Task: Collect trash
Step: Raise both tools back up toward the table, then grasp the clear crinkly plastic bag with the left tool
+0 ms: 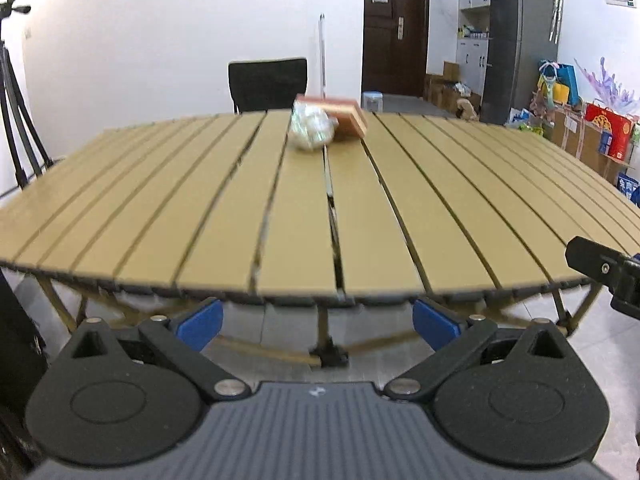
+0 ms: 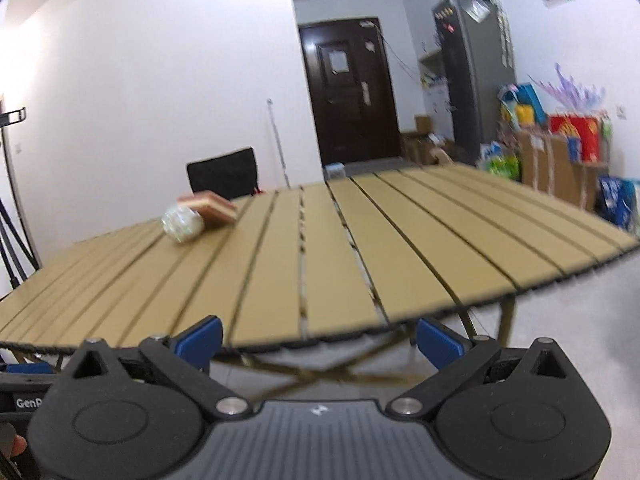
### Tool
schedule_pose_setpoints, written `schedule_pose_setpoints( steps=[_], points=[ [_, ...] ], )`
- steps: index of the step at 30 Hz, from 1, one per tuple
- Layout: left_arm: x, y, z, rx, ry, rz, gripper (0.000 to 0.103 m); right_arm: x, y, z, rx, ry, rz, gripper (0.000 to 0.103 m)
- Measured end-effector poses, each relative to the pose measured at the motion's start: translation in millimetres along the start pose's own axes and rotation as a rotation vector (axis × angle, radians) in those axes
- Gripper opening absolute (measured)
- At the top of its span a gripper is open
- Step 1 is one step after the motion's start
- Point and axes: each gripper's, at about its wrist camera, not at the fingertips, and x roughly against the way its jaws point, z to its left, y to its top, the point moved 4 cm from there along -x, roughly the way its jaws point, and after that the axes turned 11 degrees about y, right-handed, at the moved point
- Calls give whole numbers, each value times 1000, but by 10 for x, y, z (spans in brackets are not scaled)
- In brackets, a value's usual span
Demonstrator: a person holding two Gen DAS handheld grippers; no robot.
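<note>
A crumpled ball of shiny clear wrapper (image 1: 311,130) lies far back on the tan slatted table (image 1: 200,208), touching a reddish-brown flat box (image 1: 346,117) behind it. From the right wrist view the same wrapper ball (image 2: 183,223) and box (image 2: 214,207) sit at the far left of the table (image 2: 400,248). My left gripper (image 1: 318,326) is open, blue fingertips wide apart, held in front of the table's near edge. My right gripper (image 2: 318,338) is open too, at the near edge, with nothing between its fingers. Part of the right gripper's body (image 1: 608,276) shows at the left view's right edge.
A black chair (image 1: 267,84) stands behind the table. A tripod (image 1: 16,92) is at the left. A dark door (image 2: 348,92), a grey fridge (image 2: 476,76), and piled boxes and bags (image 2: 560,148) fill the right side. The table's folding legs (image 1: 326,344) show underneath.
</note>
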Motion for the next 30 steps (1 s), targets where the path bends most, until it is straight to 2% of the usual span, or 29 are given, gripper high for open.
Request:
schedule_pose_setpoints(
  steps=[8,13,19,22,25,30],
  points=[
    [-215,509,-2,-11,20,-80,103,-486,407,126,47,44,-31,103],
    [-536,881,-54,-40,17,-117,103,-807,664,194,82,65,-45,103],
    [-1104,1326,-206,-73,-3,-97,103,-1232,927,163,87,79,-50,103],
    [-1427,1522,-317,-99,18,-86,103,-1456,1040,86,77,75,-46,103],
    [-1762,1649,-419,-105,62,-64,103,-1685,1158,16,71,68,-36,103],
    [-2325,1738,-543,-114,65,16,102,-2073,1284,-26,78,65,6,103]
  ],
)
